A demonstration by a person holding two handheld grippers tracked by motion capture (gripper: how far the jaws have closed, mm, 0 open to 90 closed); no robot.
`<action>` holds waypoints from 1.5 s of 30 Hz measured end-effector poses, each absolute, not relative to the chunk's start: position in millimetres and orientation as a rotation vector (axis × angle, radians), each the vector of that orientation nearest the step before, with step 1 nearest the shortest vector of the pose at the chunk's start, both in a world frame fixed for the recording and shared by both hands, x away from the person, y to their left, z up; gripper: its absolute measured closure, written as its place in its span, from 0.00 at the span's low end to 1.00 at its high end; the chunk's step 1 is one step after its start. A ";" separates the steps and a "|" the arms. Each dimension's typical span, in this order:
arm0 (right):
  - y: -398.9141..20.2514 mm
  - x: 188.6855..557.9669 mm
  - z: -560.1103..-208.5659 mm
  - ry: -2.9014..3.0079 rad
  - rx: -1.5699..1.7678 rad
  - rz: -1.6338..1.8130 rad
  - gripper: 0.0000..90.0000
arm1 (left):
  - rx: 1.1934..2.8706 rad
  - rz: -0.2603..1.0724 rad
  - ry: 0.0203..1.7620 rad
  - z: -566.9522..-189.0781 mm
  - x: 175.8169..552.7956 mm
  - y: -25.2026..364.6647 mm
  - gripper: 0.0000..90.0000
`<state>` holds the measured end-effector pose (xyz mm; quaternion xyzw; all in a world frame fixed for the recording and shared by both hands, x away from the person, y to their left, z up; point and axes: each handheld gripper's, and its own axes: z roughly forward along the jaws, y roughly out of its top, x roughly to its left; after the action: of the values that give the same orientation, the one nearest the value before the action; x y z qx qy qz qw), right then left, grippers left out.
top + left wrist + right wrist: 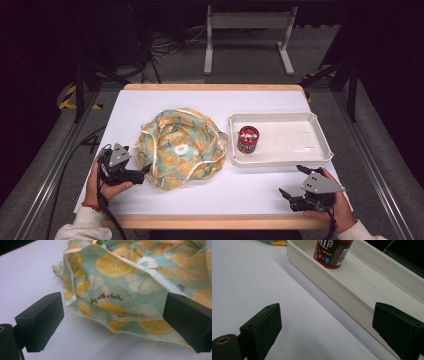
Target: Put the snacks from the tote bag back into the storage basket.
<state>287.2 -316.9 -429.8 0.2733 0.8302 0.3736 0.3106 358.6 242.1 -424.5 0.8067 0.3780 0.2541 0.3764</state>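
The citrus-print bag (130,287) lies crumpled on the table (165,102), its near hem just ahead of the wide-open, empty left tool (112,322), likely lined up to pinch it. The right tool (327,332), also wide open and empty, waits just beside the tray (352,293) holding a red tub (333,252).

Left tongs (141,172) low at left, jaws spread wide; right tongs (292,181) low at right, jaws spread wide
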 end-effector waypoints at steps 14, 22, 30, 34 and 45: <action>-316.6 287.4 -430.4 2.200 0.710 0.978 0.11 | 2.040 0.658 0.994 -439.9 354.5 258.6 0.04; -316.2 287.9 -431.0 2.204 0.705 0.977 0.11 | 1.958 0.661 1.064 -445.7 349.6 271.4 0.03; -315.3 289.5 -431.3 2.205 0.700 0.979 0.11 | 1.924 0.624 1.091 -450.0 344.0 278.8 0.03; -314.8 290.9 -431.3 2.205 0.695 0.981 0.11 | 1.925 0.613 1.086 -451.2 343.1 278.8 0.03; -312.9 293.1 -431.2 2.211 0.686 0.985 0.11 | 1.937 0.620 1.072 -450.6 339.7 275.5 0.03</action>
<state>293.1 -312.9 -431.2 0.2595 0.8362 0.3725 0.3078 339.7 275.5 -450.6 0.7689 0.4254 0.2462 0.4088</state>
